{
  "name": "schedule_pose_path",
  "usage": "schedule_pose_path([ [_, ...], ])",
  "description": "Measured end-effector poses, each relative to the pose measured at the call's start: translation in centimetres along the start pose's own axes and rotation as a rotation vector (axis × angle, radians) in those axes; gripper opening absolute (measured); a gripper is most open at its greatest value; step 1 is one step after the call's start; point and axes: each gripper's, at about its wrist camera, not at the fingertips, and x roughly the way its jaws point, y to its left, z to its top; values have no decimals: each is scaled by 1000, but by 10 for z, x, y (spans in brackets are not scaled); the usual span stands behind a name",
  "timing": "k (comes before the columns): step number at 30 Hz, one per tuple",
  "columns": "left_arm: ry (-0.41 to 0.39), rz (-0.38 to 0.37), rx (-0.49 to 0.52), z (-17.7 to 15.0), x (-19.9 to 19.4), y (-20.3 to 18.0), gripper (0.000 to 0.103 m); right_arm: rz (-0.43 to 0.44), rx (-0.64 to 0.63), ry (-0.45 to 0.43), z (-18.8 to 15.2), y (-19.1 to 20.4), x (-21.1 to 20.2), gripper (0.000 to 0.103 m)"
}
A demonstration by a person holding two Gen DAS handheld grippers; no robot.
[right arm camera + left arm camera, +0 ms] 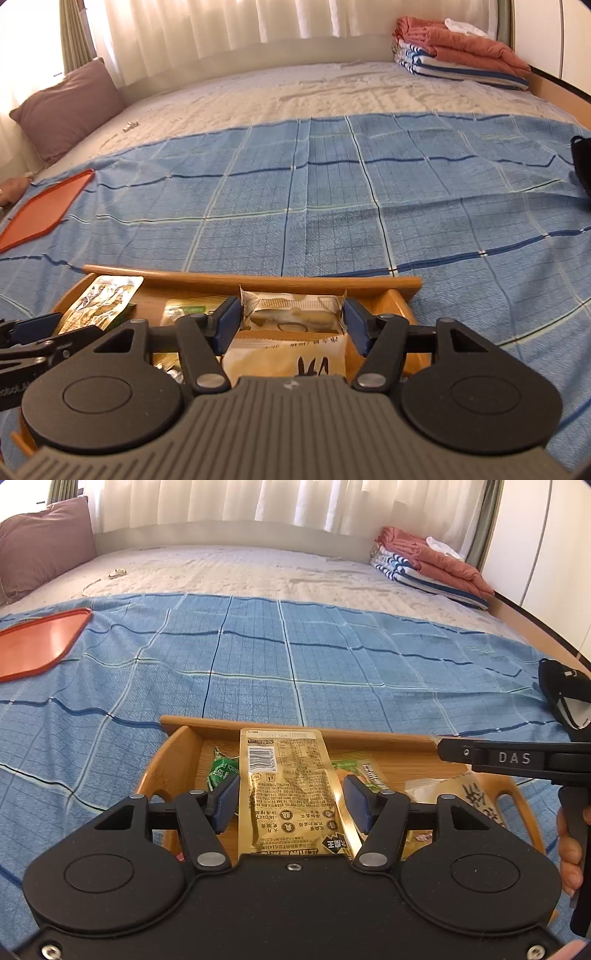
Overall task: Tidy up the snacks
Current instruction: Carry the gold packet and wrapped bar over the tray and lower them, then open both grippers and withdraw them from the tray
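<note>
Left tool [290, 805] hangs over the wooden tray [258, 725] on the bed, fingers spread wide around a gold packet [288, 794] without gripping it. Right tool [290, 325] is also apart, straddling a clear snack pack [291, 314] at the tray's 3 o'clock end. An orange lid [40, 646] sits off at 10 o'clock.
</note>
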Motion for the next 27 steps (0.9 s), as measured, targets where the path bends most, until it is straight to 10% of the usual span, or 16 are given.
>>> schedule_pose_path([
  [19, 26, 1, 26, -5, 34, 2, 60, -10, -41, 56, -10, 7, 43, 66],
  [27, -2, 32, 31, -3, 17, -1, 75, 45, -4, 34, -13, 3, 28, 88],
])
